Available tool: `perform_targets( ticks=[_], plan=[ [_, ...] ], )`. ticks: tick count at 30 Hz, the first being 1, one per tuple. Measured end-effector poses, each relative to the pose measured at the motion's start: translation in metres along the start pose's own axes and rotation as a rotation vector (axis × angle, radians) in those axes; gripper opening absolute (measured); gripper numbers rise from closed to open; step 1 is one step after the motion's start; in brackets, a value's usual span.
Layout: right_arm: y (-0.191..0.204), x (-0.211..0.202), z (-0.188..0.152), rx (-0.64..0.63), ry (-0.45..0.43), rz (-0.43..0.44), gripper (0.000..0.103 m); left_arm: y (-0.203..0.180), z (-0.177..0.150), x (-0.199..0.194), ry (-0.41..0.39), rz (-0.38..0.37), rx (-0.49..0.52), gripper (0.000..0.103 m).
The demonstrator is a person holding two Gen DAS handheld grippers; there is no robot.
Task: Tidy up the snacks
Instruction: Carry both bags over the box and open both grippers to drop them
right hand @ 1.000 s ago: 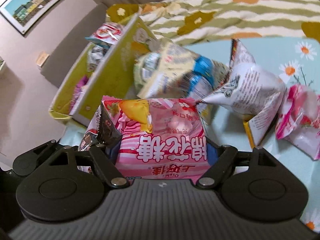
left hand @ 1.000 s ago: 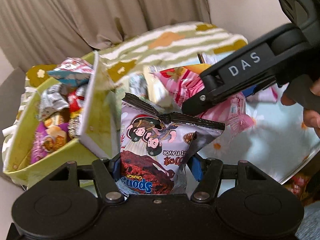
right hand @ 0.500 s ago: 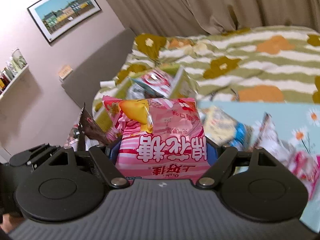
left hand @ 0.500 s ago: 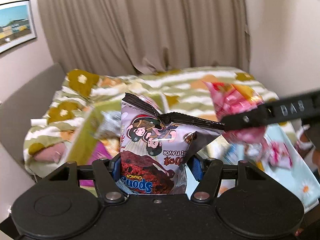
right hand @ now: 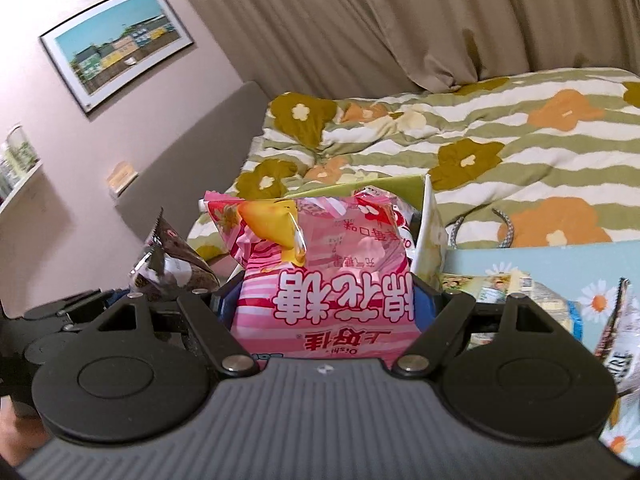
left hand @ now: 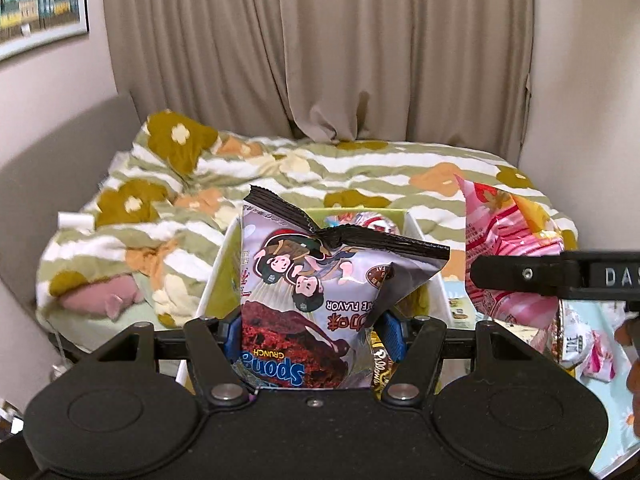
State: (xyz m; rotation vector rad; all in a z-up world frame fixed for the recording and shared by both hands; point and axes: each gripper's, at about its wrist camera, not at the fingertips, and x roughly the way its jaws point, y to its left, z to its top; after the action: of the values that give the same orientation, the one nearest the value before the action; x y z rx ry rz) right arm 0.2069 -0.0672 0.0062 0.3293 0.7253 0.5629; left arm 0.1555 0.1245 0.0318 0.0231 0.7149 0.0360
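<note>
My left gripper is shut on a purple and black Sponge Crunch chocolate snack bag, held upright in front of a yellow-green storage box. My right gripper is shut on a pink cotton-candy bag. That pink bag also shows at the right of the left wrist view, beside the box. The chocolate bag shows at the left of the right wrist view. The box holds several snack packets behind the pink bag.
A bed with a green, white and orange flowered duvet lies behind the box. A light blue daisy-print surface at the right carries several loose snack packets. Beige curtains and a framed picture are on the walls.
Both grippers have risen and tilted up with their bags, so the views now look level over the box toward the bed and curtains. The pink bag has moved to the box's right side.
</note>
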Motion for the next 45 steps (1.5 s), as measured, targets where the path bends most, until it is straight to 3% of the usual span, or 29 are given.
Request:
perform_targets(
  ticks=[6,9,10,14,20,28,31,33,39,45],
  plan=[
    [0.017,0.031,-0.002,0.013,-0.004,-0.103,0.095,0.027,0.008,0.036,0.070,-0.067,-0.019,0.072],
    [0.021,0.043,-0.005,0.043,0.001,-0.133,0.095,0.035,0.009,0.046,0.088,-0.107,-0.015,0.097],
    [0.023,0.046,-0.006,0.050,0.002,-0.144,0.095,0.039,0.008,0.046,0.081,-0.117,-0.017,0.099],
    [0.029,0.055,-0.010,0.067,0.007,-0.193,0.095,0.058,0.003,0.045,0.083,-0.157,-0.050,0.099],
    [0.039,0.059,-0.015,0.056,0.005,-0.240,0.095,0.086,-0.005,0.041,0.086,-0.158,-0.102,0.099],
    [0.069,0.077,-0.007,-0.017,0.007,-0.260,0.095,0.110,-0.006,0.046,0.080,-0.139,-0.086,0.099],
    [0.081,0.093,-0.007,-0.044,0.009,-0.260,0.097,0.115,-0.007,0.049,0.080,-0.125,-0.076,0.099],
    [0.083,0.103,-0.008,-0.044,0.014,-0.255,0.103,0.117,-0.008,0.051,0.085,-0.116,-0.067,0.099],
    [0.090,0.117,-0.021,-0.073,0.029,-0.293,0.103,0.119,-0.015,0.055,0.112,-0.120,-0.049,0.099],
    [0.088,0.108,-0.028,-0.077,0.013,-0.308,0.103,0.114,-0.012,0.052,0.088,-0.112,-0.025,0.099]
  ],
)
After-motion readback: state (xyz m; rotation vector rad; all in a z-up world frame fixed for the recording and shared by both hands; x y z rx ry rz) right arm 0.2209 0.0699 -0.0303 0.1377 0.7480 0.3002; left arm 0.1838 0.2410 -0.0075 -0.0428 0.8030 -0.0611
